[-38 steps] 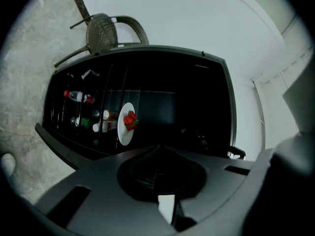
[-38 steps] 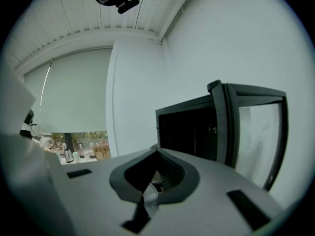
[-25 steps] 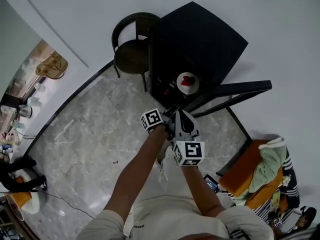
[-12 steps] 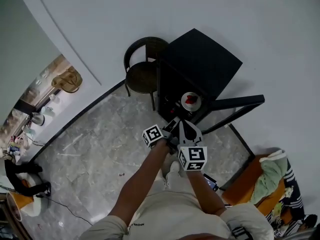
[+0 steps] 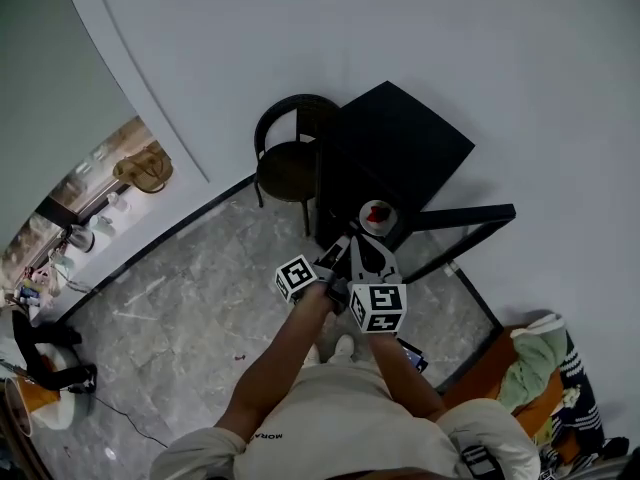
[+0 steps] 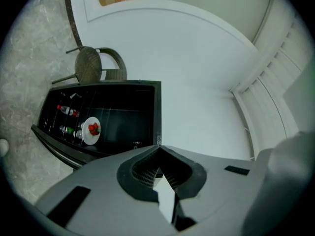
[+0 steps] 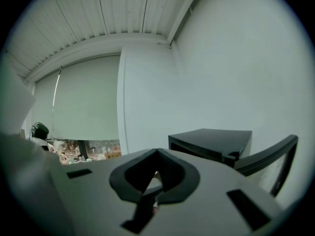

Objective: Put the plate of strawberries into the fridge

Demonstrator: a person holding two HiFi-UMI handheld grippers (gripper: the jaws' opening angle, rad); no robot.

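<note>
We log a white round plate of red strawberries [image 6: 91, 130] on a shelf inside the small black fridge [image 5: 400, 153], w/ the black fridge door [image 5: 465, 216] standing open to the right. Bottles [image 6: 66, 111] sit just beside the plate on that shelf. A dark round wicker chair [image 5: 290, 158] stands just left of the fridge. On the near side of the fridge, L gripper [image 6: 158, 149] and R gripper [image 7: 157, 152] are held side by side, apart from the plate. Both sets of jaws are closed tip to tip w/ nothing between. Grey marble floor [image 5: 200, 288] lies below.
</note>
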